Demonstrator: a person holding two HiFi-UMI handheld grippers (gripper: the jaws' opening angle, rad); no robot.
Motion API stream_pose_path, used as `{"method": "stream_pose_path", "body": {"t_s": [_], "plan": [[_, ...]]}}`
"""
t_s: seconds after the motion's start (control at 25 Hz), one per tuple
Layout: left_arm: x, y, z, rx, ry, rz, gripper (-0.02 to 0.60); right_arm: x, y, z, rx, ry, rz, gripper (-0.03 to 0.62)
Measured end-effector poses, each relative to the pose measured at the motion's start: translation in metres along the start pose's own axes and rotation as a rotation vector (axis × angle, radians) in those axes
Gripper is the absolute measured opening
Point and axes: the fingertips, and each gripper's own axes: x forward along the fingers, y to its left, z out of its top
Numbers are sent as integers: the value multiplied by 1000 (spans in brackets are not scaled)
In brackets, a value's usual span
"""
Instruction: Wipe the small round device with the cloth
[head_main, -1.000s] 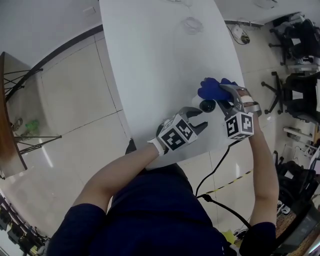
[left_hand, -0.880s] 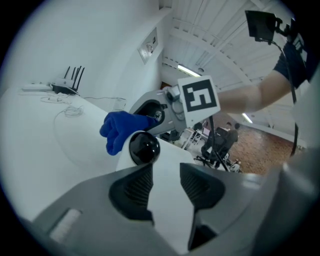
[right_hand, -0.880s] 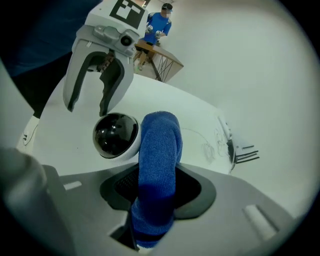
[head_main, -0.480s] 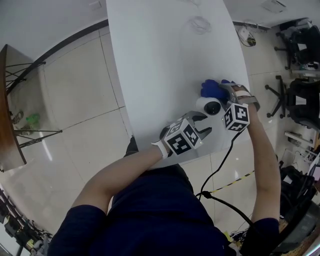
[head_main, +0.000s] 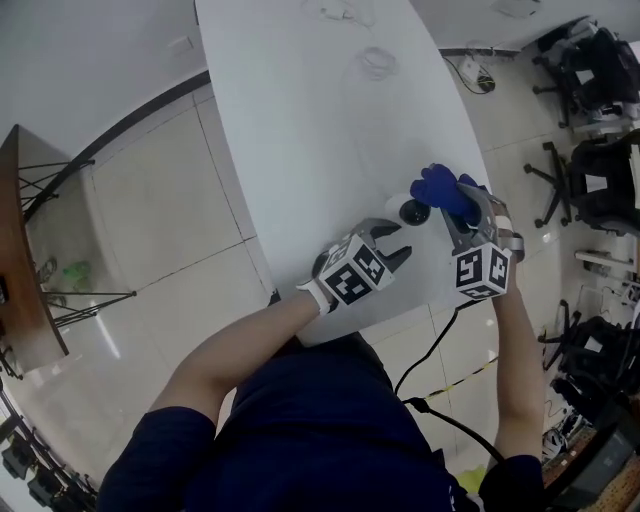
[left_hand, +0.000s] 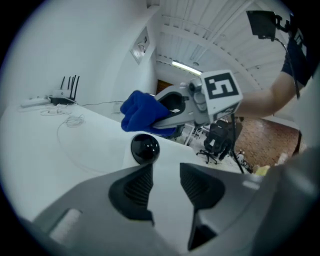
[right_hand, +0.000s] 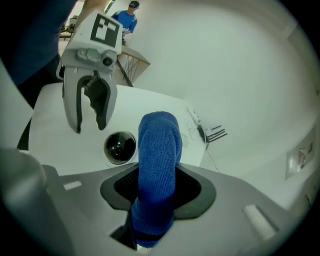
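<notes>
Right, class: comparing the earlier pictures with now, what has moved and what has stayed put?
The right tool, shut on the blue cloth, drew back toward the person and rolled a little. The left tool stayed open beside the device, which kept its place on the table.

Illumination: bright, even, from overhead; lit ceiling strip lamp (left_hand: 183, 65) in the left gripper view. White table (head_main: 300, 140) nearly washed out; shadows faint; sheen on tiled floor (head_main: 100, 335). Small glints on small round device (left_hand: 145, 148). Blue cloth (right_hand: 157, 165) softly focused at close range. Gripper views: fisheye curvature, dark corners.
</notes>
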Motion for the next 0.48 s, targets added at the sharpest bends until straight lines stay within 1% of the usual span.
{"method": "stream_pose_path", "body": {"t_s": [0.08, 0.12, 0.24, 0.32, 0.4, 0.48], "plan": [[-3, 0, -3, 37, 18, -2, 170, -18, 7, 6, 33, 11, -27, 166], [-4, 0, -4, 49, 25, -4, 170, -24, 13, 8, 30, 25, -37, 166], [-9, -2, -10, 64, 38, -9, 169, -36, 28, 10, -32, 90, -91, 167], [-13, -3, -15, 59, 47, -7, 169, -40, 36, 10, -70, 126, -131, 167], [-19, -4, -24, 39, 60, -2, 170, -42, 47, 12, -96, 145, -161, 167], [-25, -4, -34, 15, 73, 4, 170, -41, 61, 15, -149, 165, -187, 167]]}}
